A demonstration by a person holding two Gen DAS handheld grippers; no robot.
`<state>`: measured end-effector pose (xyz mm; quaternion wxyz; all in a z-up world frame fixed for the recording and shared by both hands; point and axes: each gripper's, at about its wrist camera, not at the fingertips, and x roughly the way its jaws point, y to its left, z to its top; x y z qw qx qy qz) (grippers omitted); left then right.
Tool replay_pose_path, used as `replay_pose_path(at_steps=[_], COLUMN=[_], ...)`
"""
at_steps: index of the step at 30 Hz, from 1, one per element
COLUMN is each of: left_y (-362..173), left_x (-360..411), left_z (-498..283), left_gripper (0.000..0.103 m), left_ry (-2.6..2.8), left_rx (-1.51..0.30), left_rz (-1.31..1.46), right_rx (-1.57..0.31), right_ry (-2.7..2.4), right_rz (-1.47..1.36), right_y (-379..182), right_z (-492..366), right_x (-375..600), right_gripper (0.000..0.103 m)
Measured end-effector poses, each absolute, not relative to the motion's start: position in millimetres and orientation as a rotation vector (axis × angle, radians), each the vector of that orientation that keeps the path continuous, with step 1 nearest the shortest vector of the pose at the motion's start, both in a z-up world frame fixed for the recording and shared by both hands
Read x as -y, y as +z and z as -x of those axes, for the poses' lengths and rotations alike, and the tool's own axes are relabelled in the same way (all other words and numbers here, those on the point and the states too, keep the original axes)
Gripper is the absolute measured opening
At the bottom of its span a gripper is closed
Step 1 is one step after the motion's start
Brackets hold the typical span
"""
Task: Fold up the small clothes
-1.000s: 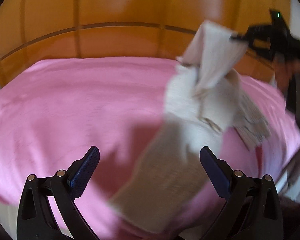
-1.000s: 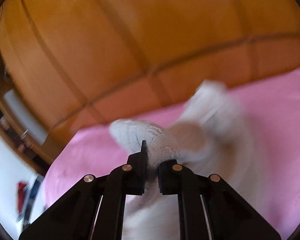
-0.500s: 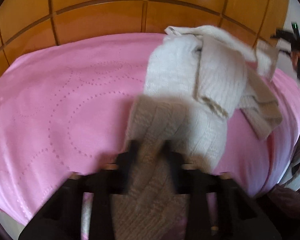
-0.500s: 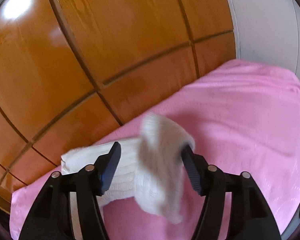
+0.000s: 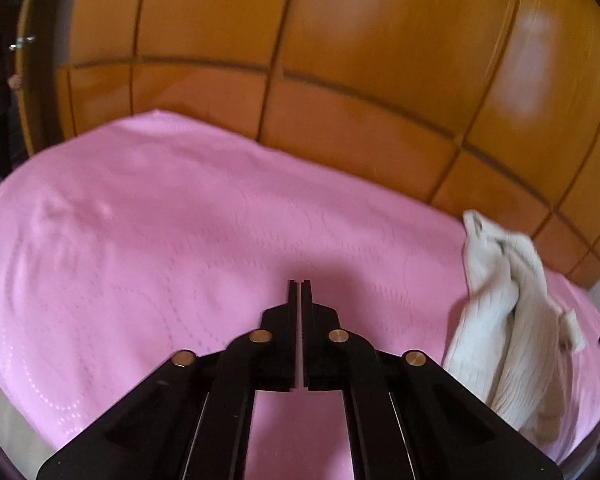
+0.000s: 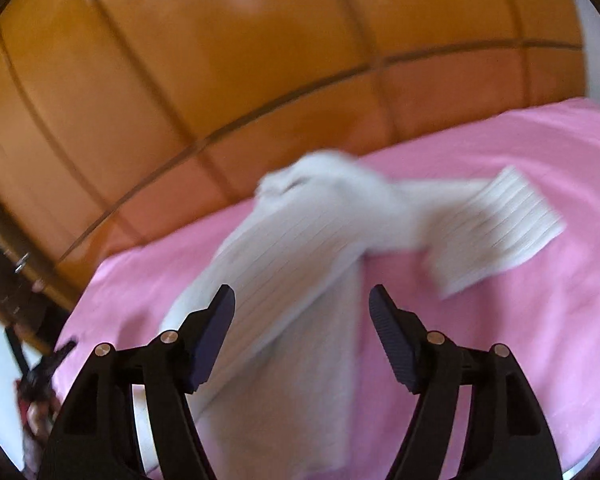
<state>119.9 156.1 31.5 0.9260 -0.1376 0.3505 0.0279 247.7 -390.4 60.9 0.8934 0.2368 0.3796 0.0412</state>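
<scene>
The cream knit garment (image 6: 300, 280) lies loosely bunched on the pink bed (image 6: 520, 340) near the wooden headboard (image 6: 260, 80), one ribbed end (image 6: 500, 228) splayed to the side; no neat fold shows yet, so flattening and folding appear to remain. The right hand-held gripper (image 6: 302, 320) angles down over the garment, jaws spread, the cloth below them and not pinched. The left hand-held gripper (image 5: 300, 296) points down at bare bedding, jaws pressed together on nothing, the garment (image 5: 508, 320) off to its right.

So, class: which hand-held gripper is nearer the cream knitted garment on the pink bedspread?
Right. The right hand-held gripper hovers open directly over the cream knitted garment; the left hand-held gripper is shut, off to its side.
</scene>
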Motion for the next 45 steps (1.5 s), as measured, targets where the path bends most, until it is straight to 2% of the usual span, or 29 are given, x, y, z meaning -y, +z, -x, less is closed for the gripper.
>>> replay_pose_path(at_steps=[1,2,3,4,5,8,11,17,19,20,21,22,23,24,28,32,34,35,36,37,39,45], left_y=[31,29,25,22,20,12,-8,-39,-50,-56,-64,-67,-64,-61,-20,18,28,31,32,31,22,-42], left_x=[-154,-151,-144,-138,-134,-115,-97,-65,-56,-50,-43,-36,-35,-37,-77,-135,-151,-151,-146,-136,-111,28], left_z=[-116,-113,-111,-103,-96,-78,-69,-48,-44,-44,-45,-46,-49,-57,-113,-179,-196,-196,-195,-191,-179,-139], left_gripper=[0.000,0.013,0.050,0.070,0.085,0.085,0.085,0.085,0.085,0.070,0.049,0.044,0.009,0.008,0.007,0.008,0.010,0.021,0.037,0.043,0.046,0.046], left_ry=[0.021,-0.004,-0.028,-0.032,-0.034,-0.106,-0.174,-0.300,-0.325,-0.333,-0.338,-0.340,-0.360,-0.382,-0.222,0.063,0.187,0.187,0.156,0.106,-0.033,-0.593], left_rx=[-0.718,-0.727,-0.736,-0.739,-0.724,-0.713,-0.771,-0.884,-0.916,-0.937,-0.963,-0.953,-0.940,-0.956,-0.848,-0.737,-0.714,-0.705,-0.703,-0.705,-0.739,-1.018], left_rz=[0.298,0.299,0.292,0.271,0.262,0.223,0.179,0.131,0.113,0.101,0.071,0.013,0.013,0.038,0.055,0.148,0.218,0.239,0.257,0.280,0.308,0.357], right_rx=[-0.813,-0.827,-0.843,-0.855,-0.873,-0.898,-0.928,-0.994,-1.008,-1.005,-0.994,-0.990,-1.007,-1.014,-0.901,-0.714,-0.656,-0.637,-0.626,-0.623,-0.625,-0.672], right_ry=[0.118,0.139,0.165,0.181,0.200,0.233,0.266,0.313,0.295,0.286,0.294,0.326,0.344,0.338,0.335,0.184,0.084,0.031,-0.025,-0.057,-0.107,-0.109], right_rz=[-0.501,-0.506,-0.516,-0.528,-0.543,-0.579,-0.652,-0.730,-0.739,-0.754,-0.769,-0.792,-0.777,-0.744,-0.659,-0.632,-0.632,-0.628,-0.622,-0.626,-0.650,-0.638], right_y=[57,56,53,50,47,39,23,-7,-19,-24,-26,-30,-32,-31,14,72,86,90,90,89,82,67], right_z=[-247,-245,-244,-244,-244,-242,-245,-259,-267,-273,-275,-280,-284,-283,-270,-243,-229,-223,-219,-217,-215,-225], right_x=[377,368,360,353,347,331,322,287,277,273,272,265,256,250,277,368,410,430,448,457,480,488], right_gripper=[0.068,0.067,0.067,0.067,0.067,0.067,0.060,0.057,0.049,0.038,0.026,0.022,0.011,0.008,0.007,0.007,0.007,0.007,0.007,0.007,0.007,0.007])
